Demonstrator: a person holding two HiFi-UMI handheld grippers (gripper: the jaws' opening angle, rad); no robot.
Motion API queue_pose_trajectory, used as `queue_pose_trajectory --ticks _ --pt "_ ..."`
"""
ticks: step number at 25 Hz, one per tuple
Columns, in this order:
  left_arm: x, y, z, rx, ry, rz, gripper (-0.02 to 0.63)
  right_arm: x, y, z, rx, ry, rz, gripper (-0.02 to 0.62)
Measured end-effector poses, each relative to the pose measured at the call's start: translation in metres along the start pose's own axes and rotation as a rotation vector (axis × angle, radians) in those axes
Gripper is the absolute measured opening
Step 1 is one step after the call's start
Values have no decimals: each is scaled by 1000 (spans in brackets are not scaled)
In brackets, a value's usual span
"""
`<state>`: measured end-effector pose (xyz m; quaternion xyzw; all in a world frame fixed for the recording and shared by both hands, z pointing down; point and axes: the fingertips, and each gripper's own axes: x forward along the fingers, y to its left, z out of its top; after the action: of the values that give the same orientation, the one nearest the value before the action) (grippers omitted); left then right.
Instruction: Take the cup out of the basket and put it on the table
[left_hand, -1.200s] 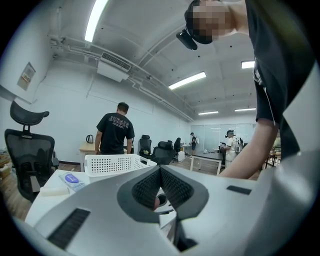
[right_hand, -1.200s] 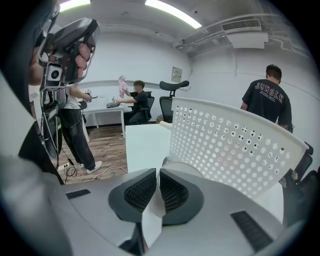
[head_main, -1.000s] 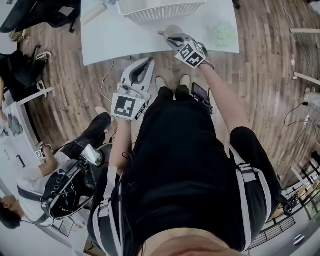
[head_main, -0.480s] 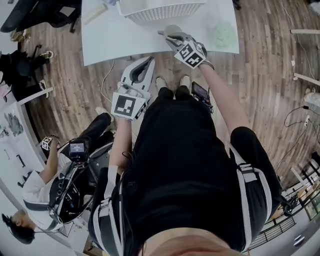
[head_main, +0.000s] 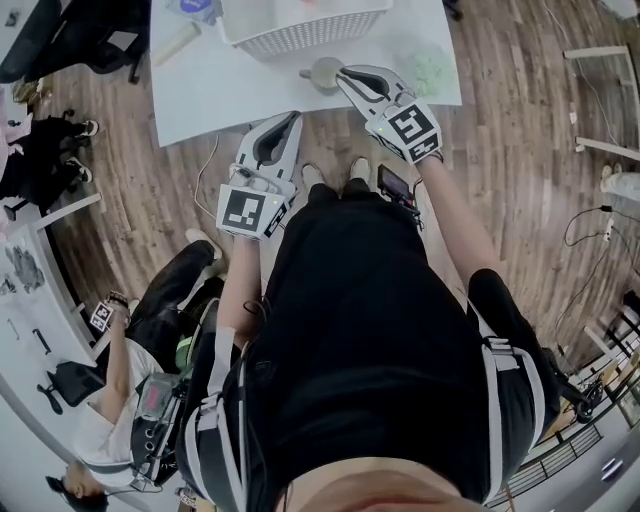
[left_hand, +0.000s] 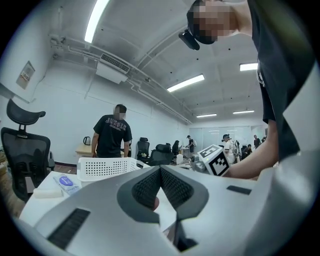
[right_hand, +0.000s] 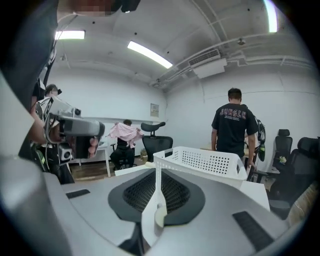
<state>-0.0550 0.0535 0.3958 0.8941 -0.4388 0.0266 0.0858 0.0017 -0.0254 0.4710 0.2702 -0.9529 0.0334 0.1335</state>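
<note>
1. Though the head view cuts off the far side of the basket, it alone shows the cup plainly. It stands on the table, outside the basket, just beside the tips of the right gripper; contact is unclear. The left gripper hangs near the table's edge.
2. Left gripper view: jaws pressed together, nothing between.
3. Right gripper view: jaws a narrow slit apart, gripping nothing. A pale bit shows through, too small to name.

Basket partly beyond the top edge
</note>
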Motion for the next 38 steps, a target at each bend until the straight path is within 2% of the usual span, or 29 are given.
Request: queue_pose_trajectory --ticks 6,12,17,38 --pt "10 -7 5 5 -11 -16 20 -43 7 29 7 -72 -50 38" --pt "15 -9 8 0 -14 -10 20 -70 21 47 0 -110 -38 21" --pt "16 -14 12 -8 -23 -8 19 -89 27 56 62 -190 -52 18" --pt "9 -10 12 -3 -27 -5 19 -84 41 52 32 -146 -50 18"
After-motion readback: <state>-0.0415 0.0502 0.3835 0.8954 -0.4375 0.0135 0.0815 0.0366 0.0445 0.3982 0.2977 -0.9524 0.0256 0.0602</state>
